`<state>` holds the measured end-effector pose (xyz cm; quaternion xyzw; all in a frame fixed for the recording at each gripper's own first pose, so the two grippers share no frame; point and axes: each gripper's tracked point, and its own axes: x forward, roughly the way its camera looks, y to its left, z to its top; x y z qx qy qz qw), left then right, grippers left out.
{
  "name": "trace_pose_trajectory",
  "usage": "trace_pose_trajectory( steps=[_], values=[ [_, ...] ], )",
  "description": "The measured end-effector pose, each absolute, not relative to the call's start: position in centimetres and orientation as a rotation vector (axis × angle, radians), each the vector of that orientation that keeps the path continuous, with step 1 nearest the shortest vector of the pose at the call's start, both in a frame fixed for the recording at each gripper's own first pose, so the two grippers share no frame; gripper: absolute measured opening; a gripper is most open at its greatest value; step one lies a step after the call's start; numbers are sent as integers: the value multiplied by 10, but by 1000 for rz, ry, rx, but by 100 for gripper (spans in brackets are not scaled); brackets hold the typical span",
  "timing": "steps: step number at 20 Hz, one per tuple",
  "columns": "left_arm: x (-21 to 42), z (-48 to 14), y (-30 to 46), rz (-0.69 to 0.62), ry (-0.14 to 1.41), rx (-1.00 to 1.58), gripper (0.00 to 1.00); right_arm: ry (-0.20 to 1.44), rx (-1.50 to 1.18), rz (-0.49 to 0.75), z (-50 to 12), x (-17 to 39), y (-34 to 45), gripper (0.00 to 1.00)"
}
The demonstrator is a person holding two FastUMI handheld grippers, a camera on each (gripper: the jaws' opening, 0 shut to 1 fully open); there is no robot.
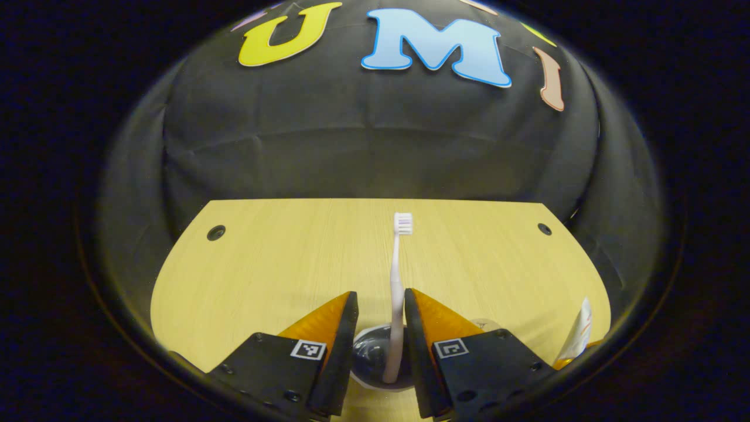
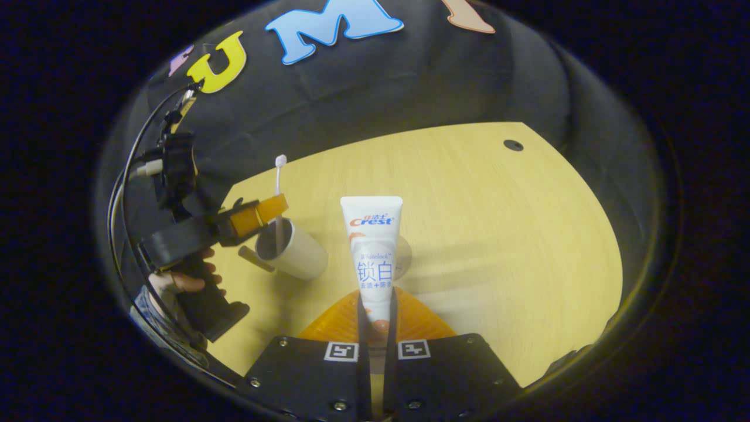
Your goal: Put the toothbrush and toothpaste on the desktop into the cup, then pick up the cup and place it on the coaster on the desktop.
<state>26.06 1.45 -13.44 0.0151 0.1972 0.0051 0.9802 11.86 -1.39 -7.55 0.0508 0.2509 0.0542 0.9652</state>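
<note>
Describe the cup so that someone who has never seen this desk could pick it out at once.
On the pale wooden desktop, look toward the left gripper, which hovers above the cup. It is a plain white cylinder with a dark inside. Unlike the printed toothpaste tube in the right gripper, the cup already holds the white toothbrush, standing upright.

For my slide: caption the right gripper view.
Right gripper holds toothpaste upright; toothbrush stands in cup.

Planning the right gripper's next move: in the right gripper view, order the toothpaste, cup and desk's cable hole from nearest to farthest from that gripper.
1. Toothpaste: clamped between the right gripper's fingers, upright.
2. Cup: ahead to the left, under the left gripper.
3. Cable hole: far right corner of the desk.
</note>
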Motion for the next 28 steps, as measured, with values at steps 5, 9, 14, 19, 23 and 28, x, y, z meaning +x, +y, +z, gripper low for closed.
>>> trace_pose_trajectory(
  steps=[5,9,14,19,23,28],
  values=[
    [243,-142,22,9,419,25,52,426,96,165,-31,140,19,10],
    [224,-143,30,7,426,23,52,390,108,190,-12,154,37,10],
    [197,-143,48,4,427,23,52,360,158,257,4,173,69,10],
    [180,-143,79,19,435,44,52,336,216,308,14,196,96,7],
    [163,-146,106,37,448,59,52,331,242,322,7,213,118,10],
    [135,-161,145,69,483,68,52,293,205,296,-7,236,136,10]
  ],
)
